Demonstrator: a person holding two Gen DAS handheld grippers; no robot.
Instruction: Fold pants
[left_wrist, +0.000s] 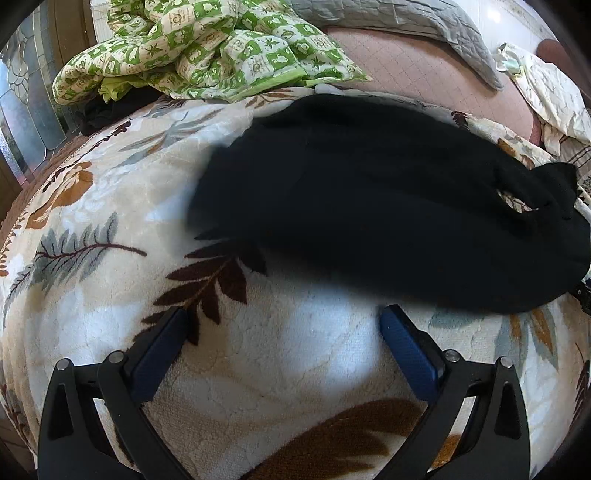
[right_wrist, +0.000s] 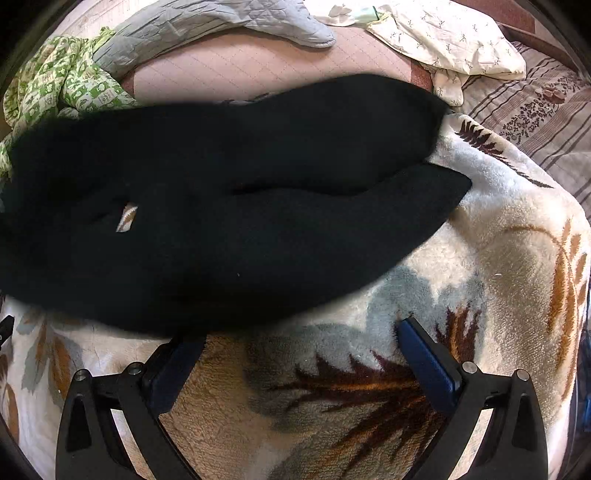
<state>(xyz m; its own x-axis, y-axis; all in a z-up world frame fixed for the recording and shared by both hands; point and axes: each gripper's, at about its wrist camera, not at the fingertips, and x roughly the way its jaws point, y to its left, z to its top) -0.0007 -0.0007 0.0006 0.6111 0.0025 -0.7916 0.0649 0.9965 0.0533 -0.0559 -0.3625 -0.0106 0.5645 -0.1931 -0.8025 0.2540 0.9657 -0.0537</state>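
Black pants (left_wrist: 388, 206) lie spread across a cream blanket with a leaf print (left_wrist: 110, 229). In the right wrist view the pants (right_wrist: 229, 206) run from the left edge to two leg ends at the right, one leg beside the other. My left gripper (left_wrist: 284, 321) is open just in front of the pants' near edge, nothing between its blue pads. My right gripper (right_wrist: 301, 332) is open too, its left fingertip (right_wrist: 184, 343) at the hem of the near edge and its right fingertip over bare blanket (right_wrist: 498, 258).
A green-and-white checked quilt (left_wrist: 207, 51) is bunched at the far left. A grey quilted cover (left_wrist: 406, 22) and a pale printed cloth (right_wrist: 450, 37) lie behind on a pink mattress (right_wrist: 258, 62). A striped floral sheet (right_wrist: 535, 107) is at the far right.
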